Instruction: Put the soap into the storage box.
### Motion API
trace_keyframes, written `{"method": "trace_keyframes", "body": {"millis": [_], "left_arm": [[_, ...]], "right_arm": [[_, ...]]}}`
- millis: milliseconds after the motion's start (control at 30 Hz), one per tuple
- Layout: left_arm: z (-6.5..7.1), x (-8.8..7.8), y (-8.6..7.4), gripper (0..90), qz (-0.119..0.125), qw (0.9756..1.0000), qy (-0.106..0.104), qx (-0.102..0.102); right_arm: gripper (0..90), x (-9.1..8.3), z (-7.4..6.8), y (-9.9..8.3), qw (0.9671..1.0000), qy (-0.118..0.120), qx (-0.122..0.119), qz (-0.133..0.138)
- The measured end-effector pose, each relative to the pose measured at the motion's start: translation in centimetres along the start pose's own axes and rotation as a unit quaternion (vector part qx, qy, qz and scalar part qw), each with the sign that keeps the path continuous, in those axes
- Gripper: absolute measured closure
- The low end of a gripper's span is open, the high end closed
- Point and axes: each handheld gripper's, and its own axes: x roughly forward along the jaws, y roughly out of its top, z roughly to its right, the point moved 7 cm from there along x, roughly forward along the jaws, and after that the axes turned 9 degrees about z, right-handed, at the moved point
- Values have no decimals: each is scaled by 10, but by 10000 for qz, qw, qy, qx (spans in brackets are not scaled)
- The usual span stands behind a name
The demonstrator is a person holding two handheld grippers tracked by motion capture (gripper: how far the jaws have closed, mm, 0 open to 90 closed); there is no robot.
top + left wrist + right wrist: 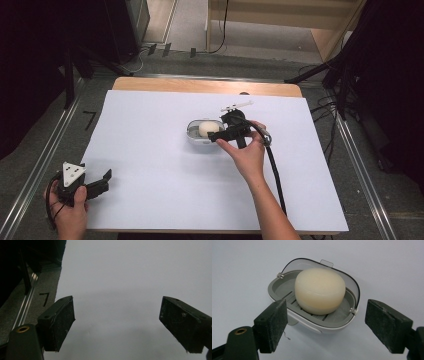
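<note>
A round cream bar of soap [320, 290] lies in a small grey and white soap dish [312, 326] whose clear lid is folded back. In the high view the dish [193, 134] with the soap [206, 128] sits mid-table on the white sheet. My right gripper [214, 136] is level with the dish on its right side, pointing at it. Its jaws [328, 313] stand open just short of the dish, pads touching nothing. My left gripper [105, 178] rests at the sheet's near left corner, open and empty [117, 312].
A white sheet [150, 165] covers most of the wooden table [200, 85]. Metal rails [45, 160] run along both sides. A "7" mark [90, 119] is on the grey surface at the left. Dark stands and cables crowd the far corners.
</note>
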Motion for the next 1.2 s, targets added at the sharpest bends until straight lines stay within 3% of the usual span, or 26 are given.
{"method": "trace_keyframes", "body": {"millis": [433, 567, 667, 800, 1200], "left_arm": [[0, 0, 0, 138, 7, 10000, 5, -6], [0, 0, 0, 138, 5, 10000, 8, 4], [0, 0, 0, 138, 0, 10000, 7, 0], [0, 0, 0, 138, 6, 10000, 10, 6], [0, 0, 0, 138, 10, 10000, 16, 11]], "right_arm": [[135, -17, 20, -15, 9998, 89, 115, 120], [135, -23, 25, -23, 9999, -95, -46, 119], [117, -25, 27, -26, 9999, -89, -60, 105], [95, -33, 37, -32, 9996, -142, 152, 200], [95, -46, 64, -58, 9985, -409, 307, 174]]}}
